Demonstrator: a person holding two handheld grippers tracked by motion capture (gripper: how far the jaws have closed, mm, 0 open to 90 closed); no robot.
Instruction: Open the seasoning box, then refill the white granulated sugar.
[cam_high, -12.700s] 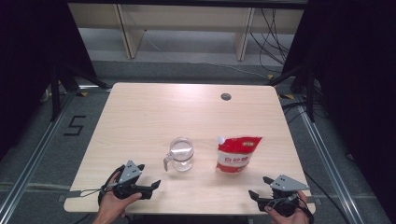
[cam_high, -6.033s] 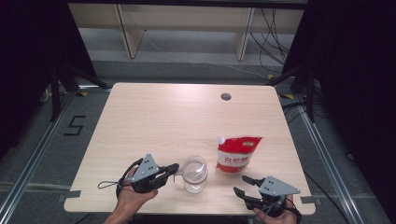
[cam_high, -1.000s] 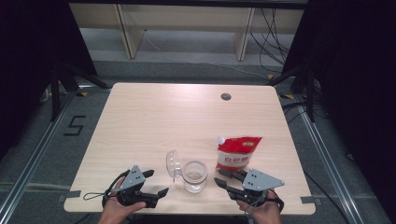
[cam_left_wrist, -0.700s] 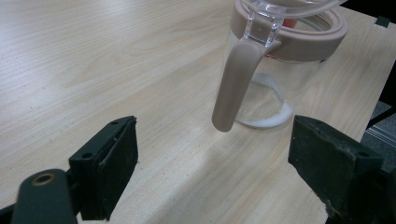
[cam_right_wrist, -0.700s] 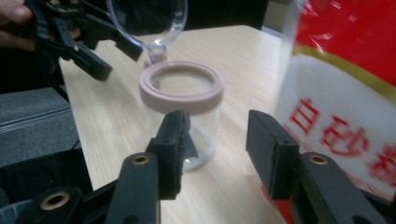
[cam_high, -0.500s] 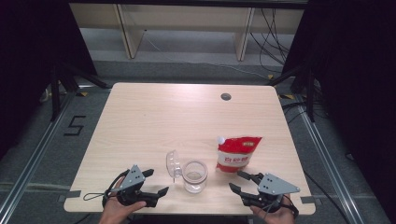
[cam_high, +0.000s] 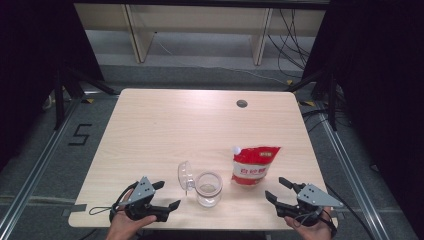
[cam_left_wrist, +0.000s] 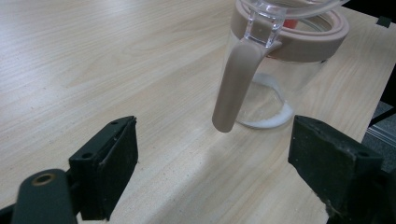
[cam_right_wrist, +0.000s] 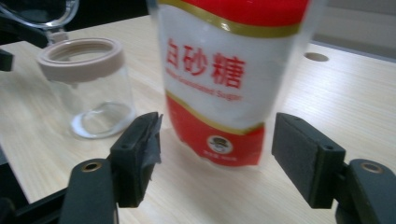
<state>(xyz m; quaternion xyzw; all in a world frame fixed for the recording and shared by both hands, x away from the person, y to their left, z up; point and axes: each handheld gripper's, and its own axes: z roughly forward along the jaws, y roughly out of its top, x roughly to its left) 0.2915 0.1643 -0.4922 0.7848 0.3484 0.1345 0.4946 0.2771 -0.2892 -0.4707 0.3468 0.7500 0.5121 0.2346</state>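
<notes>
Your right gripper (cam_high: 281, 188) rests low at the table (cam_high: 165, 130) edge, level, jaws spread and just been opening, nothing between them; the sugar bag (cam_right_wrist: 233, 74) stands upright just ahead. Your left gripper (cam_left_wrist: 212, 177) sits spread; the jar (cam_left_wrist: 285, 70), lid flipped up, stands just ahead, untouched.

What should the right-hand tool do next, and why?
Probably ease forward and close on the sugar bag. The right gripper has just been opening; its fingers stand wide with nothing between them, lined up with the upright bag just ahead. The jar beside it stands with its lid flipped open, seemingly ready for filling.
</notes>
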